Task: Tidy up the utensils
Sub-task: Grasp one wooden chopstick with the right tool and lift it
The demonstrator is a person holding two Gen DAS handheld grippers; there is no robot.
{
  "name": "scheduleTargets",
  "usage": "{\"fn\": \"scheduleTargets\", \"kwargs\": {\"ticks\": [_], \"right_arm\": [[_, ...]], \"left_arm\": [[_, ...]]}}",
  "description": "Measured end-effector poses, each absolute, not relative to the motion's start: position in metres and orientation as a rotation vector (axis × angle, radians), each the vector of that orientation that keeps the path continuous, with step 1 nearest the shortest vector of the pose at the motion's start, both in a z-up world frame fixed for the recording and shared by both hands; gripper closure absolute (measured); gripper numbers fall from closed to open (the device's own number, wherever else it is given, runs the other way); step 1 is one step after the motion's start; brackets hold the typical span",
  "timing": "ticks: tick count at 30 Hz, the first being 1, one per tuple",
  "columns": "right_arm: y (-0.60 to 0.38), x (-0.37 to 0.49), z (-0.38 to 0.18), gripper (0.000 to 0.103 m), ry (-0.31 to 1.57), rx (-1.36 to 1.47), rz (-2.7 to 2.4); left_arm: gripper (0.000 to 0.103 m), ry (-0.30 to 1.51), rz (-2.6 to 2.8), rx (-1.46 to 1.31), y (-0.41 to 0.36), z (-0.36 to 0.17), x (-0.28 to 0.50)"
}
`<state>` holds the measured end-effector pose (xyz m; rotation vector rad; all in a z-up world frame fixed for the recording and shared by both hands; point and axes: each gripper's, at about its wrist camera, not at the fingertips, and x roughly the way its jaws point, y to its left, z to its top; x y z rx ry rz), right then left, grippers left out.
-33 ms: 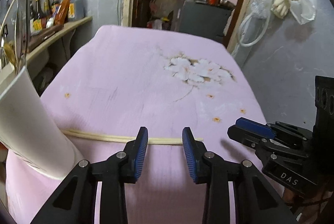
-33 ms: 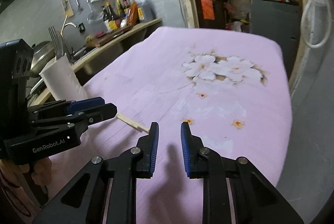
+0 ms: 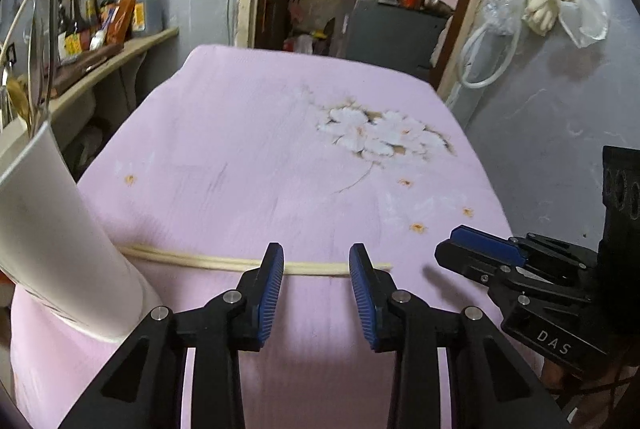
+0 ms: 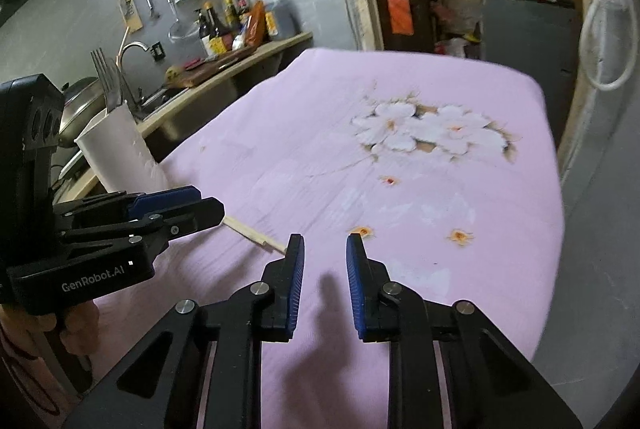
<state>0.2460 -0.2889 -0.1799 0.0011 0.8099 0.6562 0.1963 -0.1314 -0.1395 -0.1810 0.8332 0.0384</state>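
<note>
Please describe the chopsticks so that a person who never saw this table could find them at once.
Look at the pink flowered tablecloth, on its near side, beside the tall white utensil holder. The chopsticks lie flat there, just beyond the open left gripper. They are the only pale, thin sticks lying loose on the cloth.

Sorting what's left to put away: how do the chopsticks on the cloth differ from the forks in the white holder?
The chopsticks lie flat on the pink cloth; the forks stand upright in the white holder. Chopsticks are pale wood; forks are metal. Neither touches a gripper.
</note>
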Motion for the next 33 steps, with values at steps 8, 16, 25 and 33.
{"fn": "scheduleTargets", "kwargs": {"ticks": [8, 16, 25, 33], "right_arm": [[-0.278, 0.264, -0.195, 0.084, 0.891, 0.022, 0.758], [-0.26, 0.273, -0.207, 0.084, 0.944, 0.02, 0.839], [-0.256, 0.276, -0.213, 0.096, 0.978, 0.037, 0.883], [-0.283, 0.272, -0.205, 0.097, 0.924, 0.09, 0.805]], "left_arm": [[0.071, 0.879, 0.04, -0.195, -0.128, -0.147, 0.199], [0.071, 0.909, 0.07, -0.225, -0.122, -0.152, 0.201], [0.071, 0.914, 0.067, -0.237, -0.121, -0.153, 0.203], [0.071, 0.91, 0.016, -0.24, -0.124, -0.151, 0.203]]}}
